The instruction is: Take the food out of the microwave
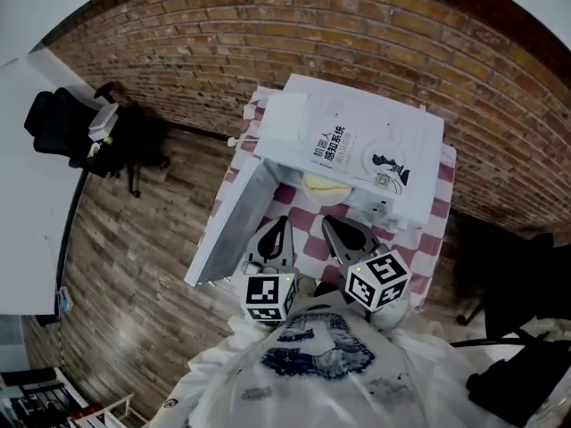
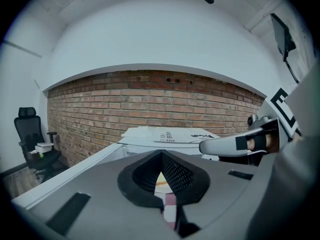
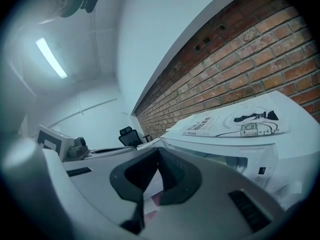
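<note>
At the left of the checked table (image 1: 308,250), the microwave door (image 1: 234,230) stands swung wide, which leaves the cavity free for access. My left gripper (image 1: 282,224) hovers just before that opening with its jaws closed together on nothing, since no grasp is due yet. In the centre the food (image 1: 326,184), a pale dish, sits untouched near the front of the microwave (image 1: 357,132), and to its right my right gripper (image 1: 330,225) points at the same opening, jaws likewise together and empty; I judge that they must part before they can take the dish.
</note>
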Available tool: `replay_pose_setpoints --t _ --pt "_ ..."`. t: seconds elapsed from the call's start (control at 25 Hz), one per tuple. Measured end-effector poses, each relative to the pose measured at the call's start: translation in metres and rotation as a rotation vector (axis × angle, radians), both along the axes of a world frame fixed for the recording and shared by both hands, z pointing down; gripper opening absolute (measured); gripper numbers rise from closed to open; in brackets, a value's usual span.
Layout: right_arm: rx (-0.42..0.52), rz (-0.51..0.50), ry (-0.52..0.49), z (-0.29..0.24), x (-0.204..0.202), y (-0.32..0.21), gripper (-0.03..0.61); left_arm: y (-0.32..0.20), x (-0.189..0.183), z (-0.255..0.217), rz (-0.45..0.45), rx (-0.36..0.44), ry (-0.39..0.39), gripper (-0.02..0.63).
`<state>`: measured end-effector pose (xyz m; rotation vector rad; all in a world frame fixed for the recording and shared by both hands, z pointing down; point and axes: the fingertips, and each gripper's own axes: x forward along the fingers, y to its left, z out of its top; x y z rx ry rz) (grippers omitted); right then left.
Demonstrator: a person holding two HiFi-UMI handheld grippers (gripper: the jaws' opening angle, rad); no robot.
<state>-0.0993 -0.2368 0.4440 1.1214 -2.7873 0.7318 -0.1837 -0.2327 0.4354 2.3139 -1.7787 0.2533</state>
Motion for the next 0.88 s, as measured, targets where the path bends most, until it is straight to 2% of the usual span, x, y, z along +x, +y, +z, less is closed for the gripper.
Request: replay_pose_setpoints --t 0.4,0.76,0.88 --pt "-0.030 0.009 0.030 0.022 0.015 -0.022 0.014 -0.031 0.016 0.012 0.024 -0.019 0.004 0.008" --pt "-0.055 -0.010 0.022 0.049 0.022 -0.027 0.014 -0.037 0.021 0.029 0.014 -0.032 -0.010 0.008" --pt "-0.074 -0.014 -0.010 0.055 0.022 -0.029 0.015 -0.041 0.021 0.032 0.014 -0.033 -0.013 0.008"
